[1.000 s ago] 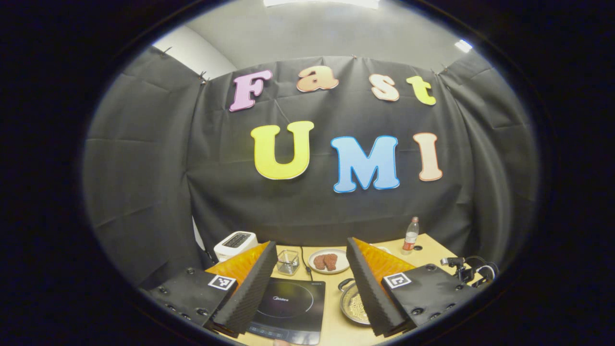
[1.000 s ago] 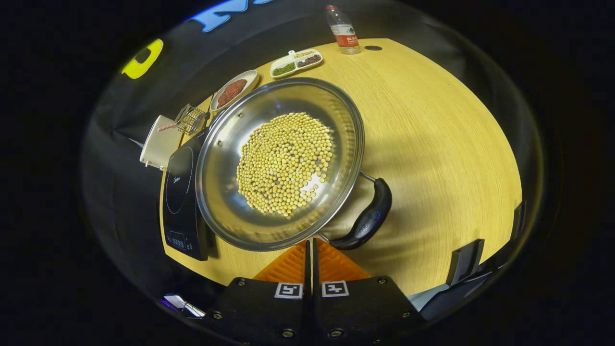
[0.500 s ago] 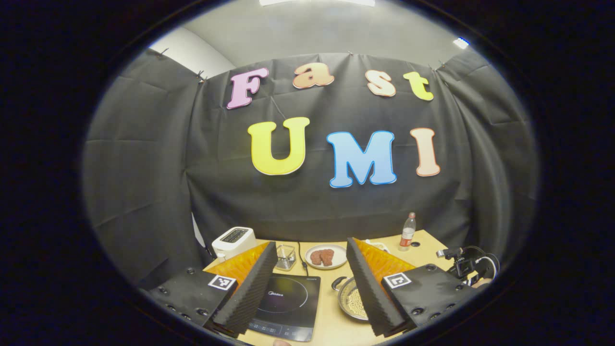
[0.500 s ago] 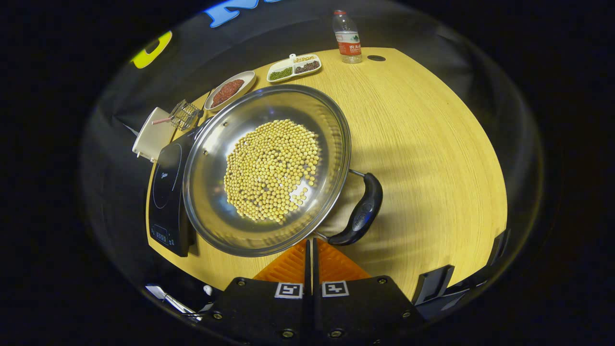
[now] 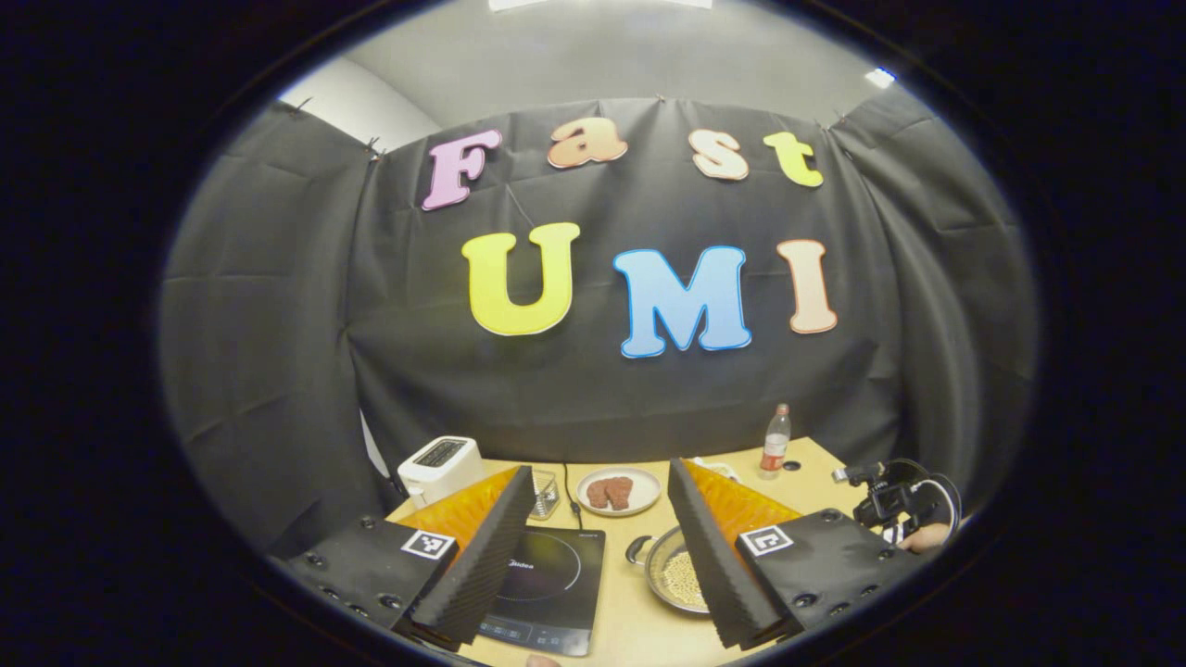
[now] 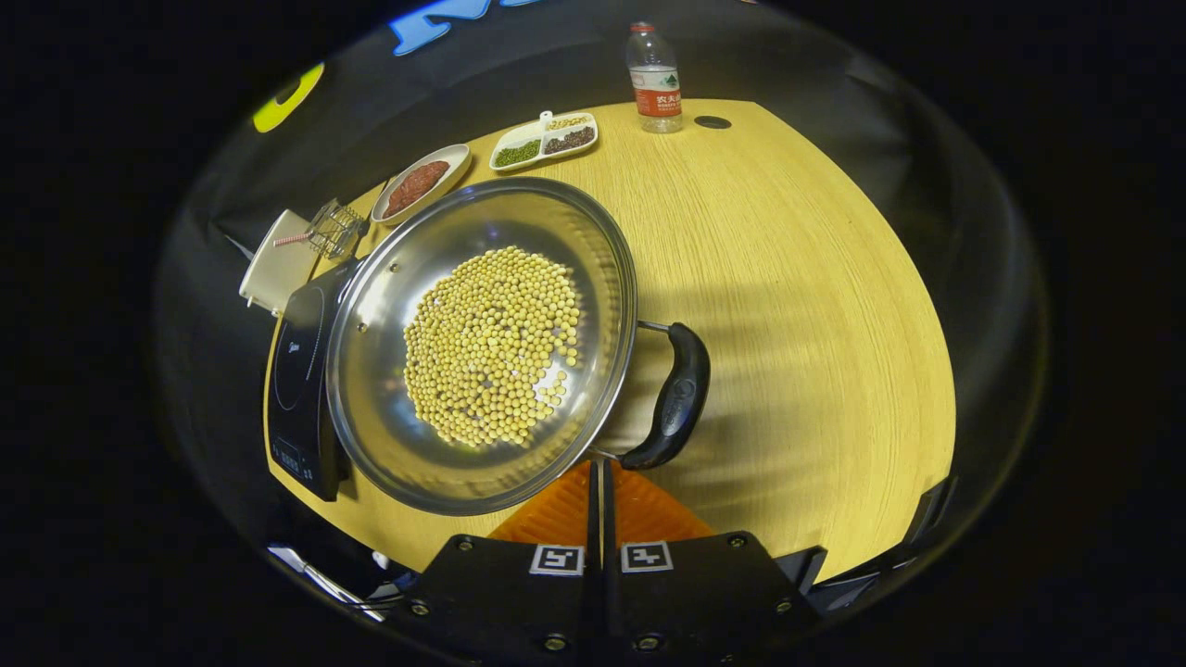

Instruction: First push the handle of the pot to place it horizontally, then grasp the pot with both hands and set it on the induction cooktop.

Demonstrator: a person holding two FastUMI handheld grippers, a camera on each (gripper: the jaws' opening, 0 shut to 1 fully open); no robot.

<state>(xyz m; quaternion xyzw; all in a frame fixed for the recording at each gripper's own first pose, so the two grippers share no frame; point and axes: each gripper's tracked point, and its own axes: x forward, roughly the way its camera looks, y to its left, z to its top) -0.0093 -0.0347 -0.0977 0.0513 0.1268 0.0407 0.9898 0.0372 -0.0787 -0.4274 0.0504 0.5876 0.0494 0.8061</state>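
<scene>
A steel pot (image 6: 482, 343) holding yellow beans stands on the wooden table (image 6: 815, 324), right beside the black induction cooktop (image 6: 301, 371). Its black handle (image 6: 676, 394) sticks out on the side away from the cooktop. My right gripper (image 6: 598, 468) is shut with nothing between its fingers, its tips just below the pot's rim by the handle's near end. My left gripper (image 5: 600, 468) is open and held high above the table; between and below its fingers lie the cooktop (image 5: 547, 579) and the pot (image 5: 676, 579). The right gripper (image 5: 889, 505), held by a hand, shows at the right.
At the table's far side stand a water bottle (image 6: 653, 65), a divided dish of beans (image 6: 542, 139), a plate of meat (image 6: 422, 176), a wire basket (image 6: 334, 227) and a white toaster (image 6: 273, 264). Bare wood lies right of the pot.
In the right gripper view the pot has turned a little, its handle swinging away from the gripper tips, and the scene has slid left. The left gripper view has drifted, table things shifting left.
</scene>
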